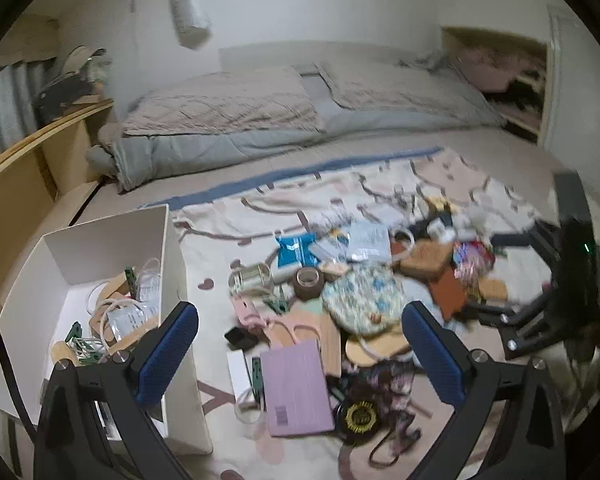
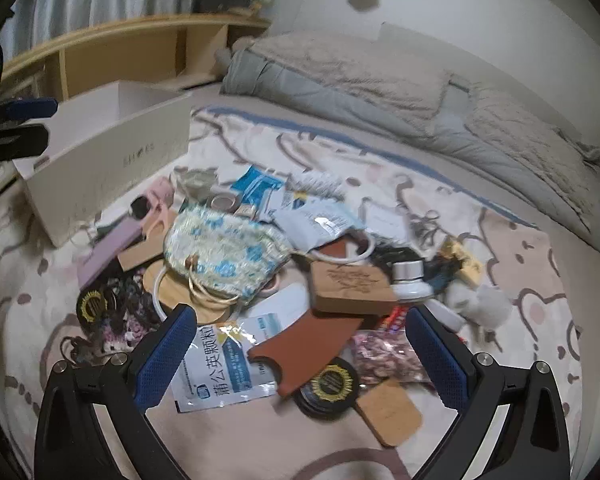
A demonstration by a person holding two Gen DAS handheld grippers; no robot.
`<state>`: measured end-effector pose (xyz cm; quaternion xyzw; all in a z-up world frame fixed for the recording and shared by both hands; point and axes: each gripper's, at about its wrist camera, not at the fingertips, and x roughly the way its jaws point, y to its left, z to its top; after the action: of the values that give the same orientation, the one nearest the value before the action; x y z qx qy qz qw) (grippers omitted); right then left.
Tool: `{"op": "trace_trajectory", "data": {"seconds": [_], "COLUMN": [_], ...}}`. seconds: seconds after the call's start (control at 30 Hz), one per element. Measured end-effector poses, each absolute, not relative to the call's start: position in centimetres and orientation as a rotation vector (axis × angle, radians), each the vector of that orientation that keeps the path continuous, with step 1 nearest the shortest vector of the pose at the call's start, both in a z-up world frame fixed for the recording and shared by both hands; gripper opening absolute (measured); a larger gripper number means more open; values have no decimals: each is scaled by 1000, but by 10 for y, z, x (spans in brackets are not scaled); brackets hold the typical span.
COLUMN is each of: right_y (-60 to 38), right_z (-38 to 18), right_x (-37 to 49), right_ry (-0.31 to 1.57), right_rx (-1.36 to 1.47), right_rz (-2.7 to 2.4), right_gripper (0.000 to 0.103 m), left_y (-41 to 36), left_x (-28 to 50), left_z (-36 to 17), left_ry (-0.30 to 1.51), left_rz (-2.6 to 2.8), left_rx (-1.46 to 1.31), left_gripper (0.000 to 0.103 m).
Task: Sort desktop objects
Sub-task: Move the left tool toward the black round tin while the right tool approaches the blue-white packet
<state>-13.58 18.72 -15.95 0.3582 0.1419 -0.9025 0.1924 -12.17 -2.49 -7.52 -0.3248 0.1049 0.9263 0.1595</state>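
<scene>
left wrist view: the left gripper (image 1: 300, 344) hangs above the heap, tilted down, jaws spread wide and empty. between its fingers lies a lilac packet (image 1: 296, 388), long axis running away from the camera. the white box (image 1: 172, 264) sits to its left on the patterned sheet (image 1: 228, 216).

right wrist view: the right gripper (image 2: 300, 344) hovers low, jaws wide apart, gripping nothing. a brown leather piece (image 2: 304, 348) lies between them, slanting up to the right, beside a white sachet (image 2: 216, 364).

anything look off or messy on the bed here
Yes: most items lie heaped in an overlapping pile, floral pouch on top, outside the white box, which holds only a few. Both grippers, left and right, are open and empty.
</scene>
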Motion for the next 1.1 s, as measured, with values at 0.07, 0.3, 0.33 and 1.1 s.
{"op": "trace_trajectory", "data": {"seconds": [0.07,0.3,0.33,1.1], "right_y": [178,164,162,158], "right_z": [-167,-185,-189,-231], "right_x": [-140,-155,-158,-170], "right_ry": [449,546,564,620], "right_rx": [1028,1087,1114,1294], "right_rz": [-2509,-2488,-2490,-2390], "right_gripper": [103,103,103,103], "left_y": [-23,-23,-24,-17], "left_x": [-120,-119,-119,-126], "left_z": [-84,-112,-114,-169], "left_ry": [348,468,474,744], "left_rz": [2630,2579,2575,2508], "left_rx": [-943,-996,-1000,-1084], "left_gripper": [103,103,103,103]}}
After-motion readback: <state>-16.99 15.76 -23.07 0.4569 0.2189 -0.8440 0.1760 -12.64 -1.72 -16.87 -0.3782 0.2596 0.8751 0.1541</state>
